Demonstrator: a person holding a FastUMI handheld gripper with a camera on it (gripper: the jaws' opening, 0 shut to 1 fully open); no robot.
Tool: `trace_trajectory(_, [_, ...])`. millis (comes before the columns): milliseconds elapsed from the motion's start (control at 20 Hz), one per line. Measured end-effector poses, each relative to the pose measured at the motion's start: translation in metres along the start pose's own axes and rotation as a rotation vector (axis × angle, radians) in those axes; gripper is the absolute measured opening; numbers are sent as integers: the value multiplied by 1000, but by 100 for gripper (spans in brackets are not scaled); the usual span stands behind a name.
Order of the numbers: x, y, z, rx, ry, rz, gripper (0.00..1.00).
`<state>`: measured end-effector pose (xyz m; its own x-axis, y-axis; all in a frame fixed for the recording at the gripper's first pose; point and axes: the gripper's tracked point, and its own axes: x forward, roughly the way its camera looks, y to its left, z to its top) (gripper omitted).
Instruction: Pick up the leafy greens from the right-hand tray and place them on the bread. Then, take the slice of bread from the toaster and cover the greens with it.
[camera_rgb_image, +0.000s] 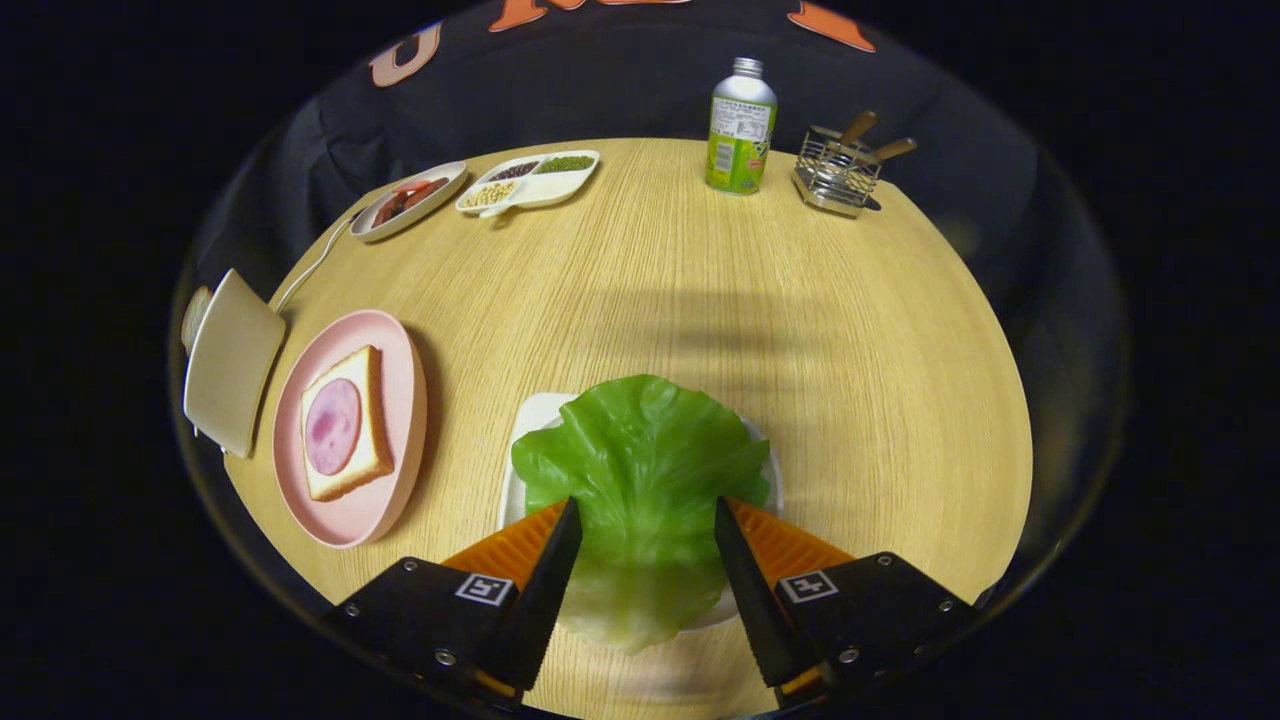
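The lettuce leaf (640, 480) hides most of its white tray (532, 420) beneath.

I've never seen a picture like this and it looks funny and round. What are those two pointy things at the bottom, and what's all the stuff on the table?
The pointy things are the two fingers of a gripper, a grabbing tool a person holds. A camera rides on it, looking forward. The fingers are open, one on each side of a lettuce leaf on a white tray. On the wooden table, off to one side, a pink plate holds bread topped with ham, beside a toaster. Farther off stand a bottle, a wire rack and two snack dishes.
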<state>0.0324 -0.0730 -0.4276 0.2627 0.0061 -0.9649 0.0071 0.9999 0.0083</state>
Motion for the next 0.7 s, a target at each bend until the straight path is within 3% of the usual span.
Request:
trace_trajectory(300, [1,2,0,-9,-12,-6,67])
trace_trajectory(400, [1,0,2,3,-18,-8,54])
trace_trajectory(550, [2,-7,3,45,-30,-13,25])
trace_trajectory(700, [2,-11,4,67,-46,2,8])
